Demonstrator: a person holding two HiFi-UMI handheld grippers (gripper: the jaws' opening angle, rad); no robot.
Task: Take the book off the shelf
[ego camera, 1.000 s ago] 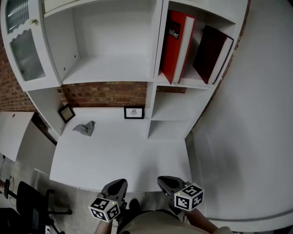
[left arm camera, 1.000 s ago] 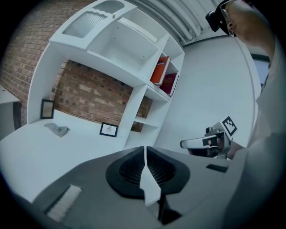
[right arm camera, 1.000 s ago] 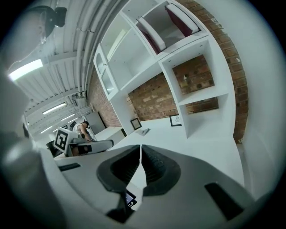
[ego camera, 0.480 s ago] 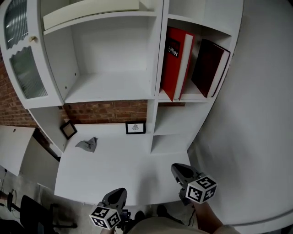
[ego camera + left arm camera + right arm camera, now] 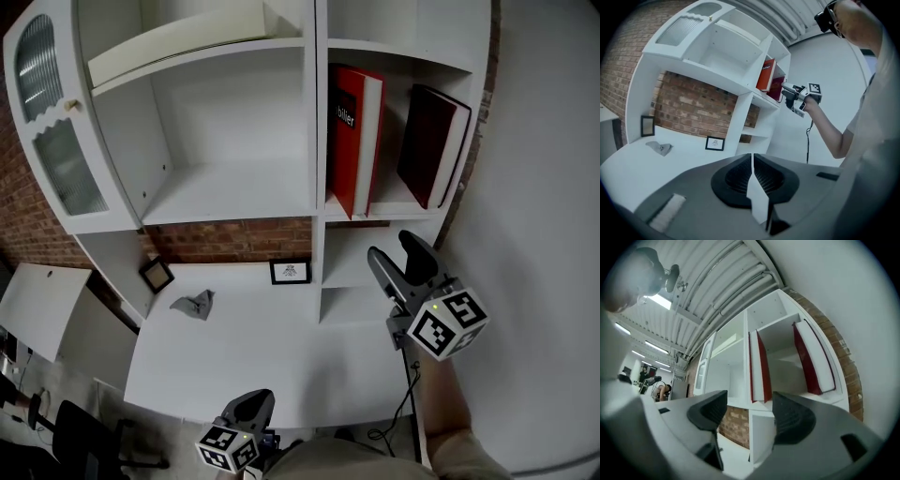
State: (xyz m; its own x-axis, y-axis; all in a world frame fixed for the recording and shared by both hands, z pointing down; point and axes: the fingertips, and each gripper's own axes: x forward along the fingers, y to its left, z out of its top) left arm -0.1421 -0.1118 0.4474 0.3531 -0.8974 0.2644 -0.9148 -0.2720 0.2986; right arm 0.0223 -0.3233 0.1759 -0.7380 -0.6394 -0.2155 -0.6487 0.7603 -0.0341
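Note:
A red book (image 5: 354, 141) stands upright in the upper right shelf compartment, against the divider. A dark maroon book (image 5: 431, 145) leans to the right beside it. My right gripper (image 5: 394, 248) is raised just below that compartment. Its jaws have just been opening and stand open with nothing between them. In the right gripper view the red book (image 5: 759, 369) and the maroon book (image 5: 813, 362) show ahead, beyond the right gripper (image 5: 747, 411). My left gripper (image 5: 255, 403) hangs low at the desk's front edge, and the left gripper (image 5: 752, 164) is shut on nothing.
A white desk (image 5: 234, 356) below the shelves carries a small framed picture (image 5: 291, 272), a second frame (image 5: 157, 275) and a crumpled grey cloth (image 5: 194, 305). A glass cabinet door (image 5: 56, 141) stands open at the left. A white wall runs along the right, with a cable (image 5: 408, 403).
My right gripper rose from the desk's front edge to just under the book compartment, and its jaws went from shut to open. The left gripper stayed low.

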